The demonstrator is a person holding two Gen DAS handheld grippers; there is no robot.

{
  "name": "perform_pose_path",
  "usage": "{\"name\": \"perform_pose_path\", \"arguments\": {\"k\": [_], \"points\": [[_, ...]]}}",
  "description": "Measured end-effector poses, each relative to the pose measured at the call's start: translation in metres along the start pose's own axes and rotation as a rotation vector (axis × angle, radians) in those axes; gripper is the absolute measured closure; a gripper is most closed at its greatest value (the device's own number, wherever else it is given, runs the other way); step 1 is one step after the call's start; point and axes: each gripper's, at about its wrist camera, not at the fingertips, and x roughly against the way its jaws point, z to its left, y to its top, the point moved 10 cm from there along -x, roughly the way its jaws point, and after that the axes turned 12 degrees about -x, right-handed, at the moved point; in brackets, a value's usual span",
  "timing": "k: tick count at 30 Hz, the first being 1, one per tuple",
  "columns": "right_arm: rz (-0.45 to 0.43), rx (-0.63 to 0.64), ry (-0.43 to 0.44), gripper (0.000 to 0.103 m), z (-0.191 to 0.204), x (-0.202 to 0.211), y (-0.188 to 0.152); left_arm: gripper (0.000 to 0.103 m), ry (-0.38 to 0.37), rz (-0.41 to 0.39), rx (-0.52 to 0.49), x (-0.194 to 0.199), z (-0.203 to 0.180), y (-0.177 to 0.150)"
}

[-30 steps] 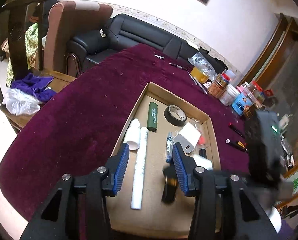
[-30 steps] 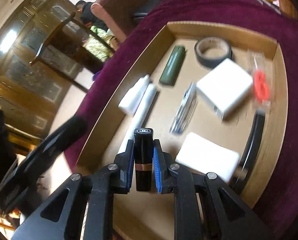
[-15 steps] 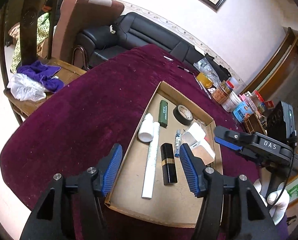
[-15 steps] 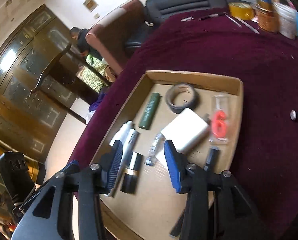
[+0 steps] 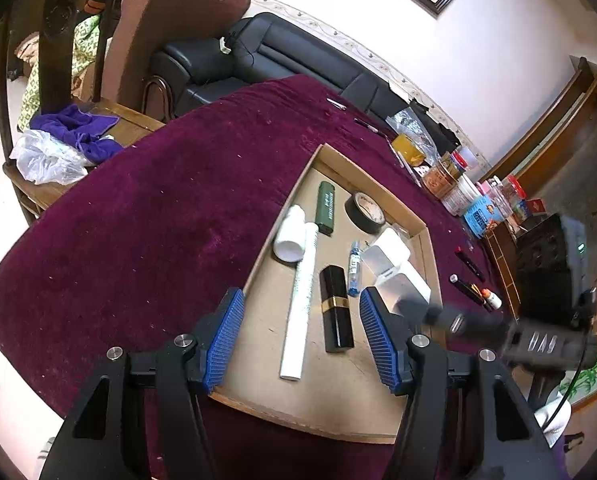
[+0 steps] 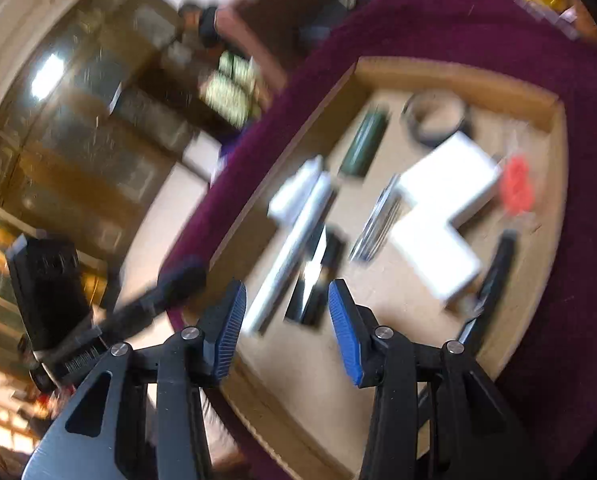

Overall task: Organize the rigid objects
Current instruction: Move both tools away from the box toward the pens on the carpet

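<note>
Lipstick [image 5: 336, 314] is lying flat in the cardboard tray [image 5: 282, 416], just ahead of both tools, so that's what we're lining up on. Our left gripper [image 5: 300, 342] is wide open, holding nothing, and the tube sits ahead in the gap between its blue pads, a bit right of centre. Our right gripper [image 6: 284, 326] is open and empty too; its view is blurry, but the lipstick [image 6: 314, 280] looks even closer there. Long axis runs near to far, roughly along the fingers, tilted slightly, gold band mid-tube. Beside it the white stick [image 5: 300, 300] lies almost parallel. Farther back we've got the green lighter [image 5: 325, 208] and tape roll [image 5: 364, 212].
</note>
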Motion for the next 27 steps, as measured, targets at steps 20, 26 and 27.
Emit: {"name": "perform_pose_path", "arguments": {"k": [20,26,27], "points": [[0.037,0.114,-0.019,0.055,0.011,-0.002,-0.016,0.049,-0.011,0.005,0.004,0.002,-0.007,-0.003],[-0.071,0.01,-0.093,0.055,-0.031,0.025,0.0,0.047,0.015,0.058,-0.143,-0.002,-0.033,-0.011],[-0.085,-0.008,-0.098,0.055,-0.039,0.032,0.001,0.047,0.026,0.079,-0.189,-0.005,-0.04,-0.013]]}}
